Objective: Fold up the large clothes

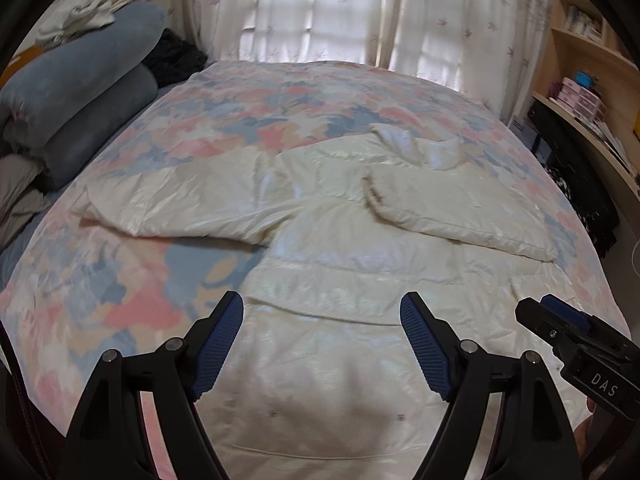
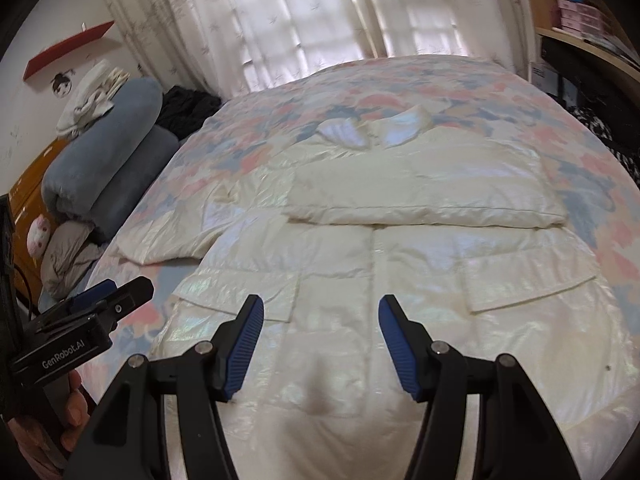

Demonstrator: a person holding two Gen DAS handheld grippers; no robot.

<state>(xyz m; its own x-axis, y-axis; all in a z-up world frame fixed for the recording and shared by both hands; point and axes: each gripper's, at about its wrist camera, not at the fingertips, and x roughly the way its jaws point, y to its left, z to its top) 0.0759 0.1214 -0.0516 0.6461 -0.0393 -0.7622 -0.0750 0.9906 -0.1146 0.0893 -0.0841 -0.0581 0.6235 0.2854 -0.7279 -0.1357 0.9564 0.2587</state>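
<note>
Jacket: we've got a big cream puffer jacket point(image 1: 340, 280) spread front-up on the bed, collar point(image 2: 372, 130) toward the curtains.
Sleeves: one sleeve point(image 2: 424, 200) lies folded across the jacket's chest; the other sleeve point(image 1: 168, 208) sticks out sideways from the jacket toward the pillows.
Bed: floral bedspread point(image 1: 132, 296) shows all around the jacket.
Left hand-held gripper point(image 1: 322, 344): we're hovering it over the jacket's lower part, jaws spread wide, nothing between them.
Right hand-held gripper point(image 2: 321, 346): just beside the left one, also above the jacket's hem end, jaws apart and empty.
Pillows: blue-grey rolled pillows point(image 2: 100, 160) sit well off the jacket's outstretched sleeve.
</note>
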